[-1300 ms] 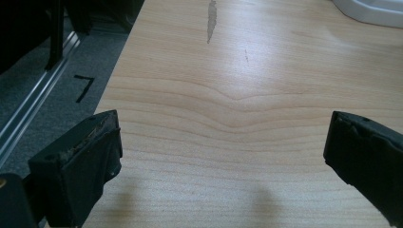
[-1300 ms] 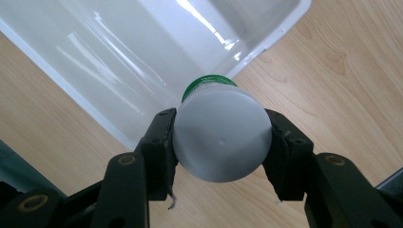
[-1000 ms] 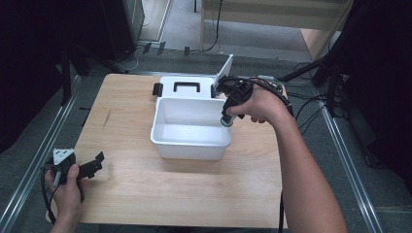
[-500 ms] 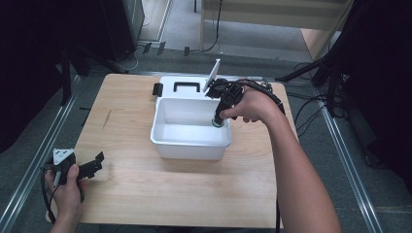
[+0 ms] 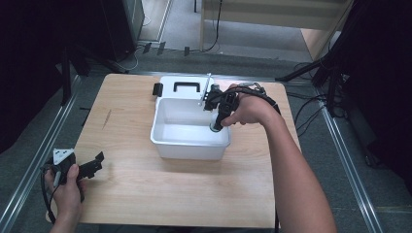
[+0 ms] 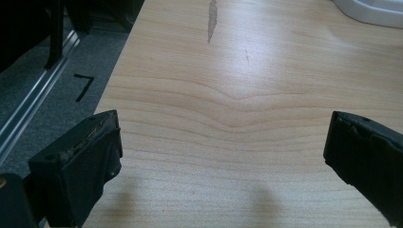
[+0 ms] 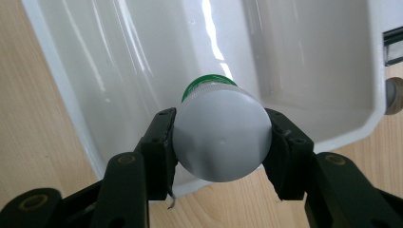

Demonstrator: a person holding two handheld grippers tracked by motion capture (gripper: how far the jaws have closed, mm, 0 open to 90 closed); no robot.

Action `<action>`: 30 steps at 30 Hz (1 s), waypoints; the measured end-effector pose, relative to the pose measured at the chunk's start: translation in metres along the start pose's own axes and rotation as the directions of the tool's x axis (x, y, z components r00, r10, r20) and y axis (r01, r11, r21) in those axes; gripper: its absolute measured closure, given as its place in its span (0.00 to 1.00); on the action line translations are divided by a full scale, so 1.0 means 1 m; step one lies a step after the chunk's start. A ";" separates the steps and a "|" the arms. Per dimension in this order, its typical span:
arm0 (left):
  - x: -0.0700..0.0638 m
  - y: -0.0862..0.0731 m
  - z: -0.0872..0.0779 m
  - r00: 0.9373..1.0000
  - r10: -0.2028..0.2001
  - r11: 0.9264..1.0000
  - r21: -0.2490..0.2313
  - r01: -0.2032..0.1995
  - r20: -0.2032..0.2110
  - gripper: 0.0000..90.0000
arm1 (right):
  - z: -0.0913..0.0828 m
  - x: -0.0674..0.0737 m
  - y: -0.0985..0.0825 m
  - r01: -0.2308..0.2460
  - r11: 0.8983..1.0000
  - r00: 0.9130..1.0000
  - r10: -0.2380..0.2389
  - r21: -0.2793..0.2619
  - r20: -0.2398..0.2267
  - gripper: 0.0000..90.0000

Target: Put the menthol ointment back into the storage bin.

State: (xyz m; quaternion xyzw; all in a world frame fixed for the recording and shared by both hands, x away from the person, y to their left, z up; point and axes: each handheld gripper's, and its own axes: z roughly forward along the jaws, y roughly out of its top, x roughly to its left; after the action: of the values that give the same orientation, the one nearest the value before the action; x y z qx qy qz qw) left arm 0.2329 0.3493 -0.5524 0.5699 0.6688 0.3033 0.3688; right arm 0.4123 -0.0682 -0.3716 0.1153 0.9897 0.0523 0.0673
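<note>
Right gripper (image 7: 219, 142) clamped on a grey-bottomed, green-capped bottle (image 7: 221, 134) over the white tub (image 5: 189, 143), high view adds left gripper (image 5: 99, 162) jaws wide, well left of the tub.

The high view is looking down from above the near side of the worktop (image 5: 145, 194), far enough to take in all of it. The left gripper view is sitting very low and close over the bare wood, looking between its own jaws. The right gripper view is peering down from close by into the white tub (image 7: 119, 57). The tub (image 5: 175, 145) is also showing in the high view.
</note>
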 end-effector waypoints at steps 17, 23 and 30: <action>-0.002 0.000 0.000 1.000 0.016 1.000 0.002 -0.016 -0.012 0.00 | 0.036 0.003 -0.003 0.072 0.996 0.997 -0.072 0.060 -0.009 0.57; -0.002 0.000 0.000 1.000 0.012 1.000 0.002 -0.012 -0.011 0.00 | 0.051 0.006 -0.003 0.104 0.991 0.995 -0.104 0.085 -0.001 0.57; -0.002 0.000 0.001 1.000 0.012 1.000 0.001 -0.012 -0.012 0.00 | 0.061 0.012 0.000 0.132 0.986 0.991 -0.134 0.103 0.010 0.57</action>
State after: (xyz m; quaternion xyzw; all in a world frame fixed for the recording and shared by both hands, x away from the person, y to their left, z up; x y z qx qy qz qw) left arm 0.2335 0.3476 -0.5524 0.5721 0.6678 0.3086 0.3627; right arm 0.4098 -0.0600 -0.4334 0.0527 0.9959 -0.0041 0.0732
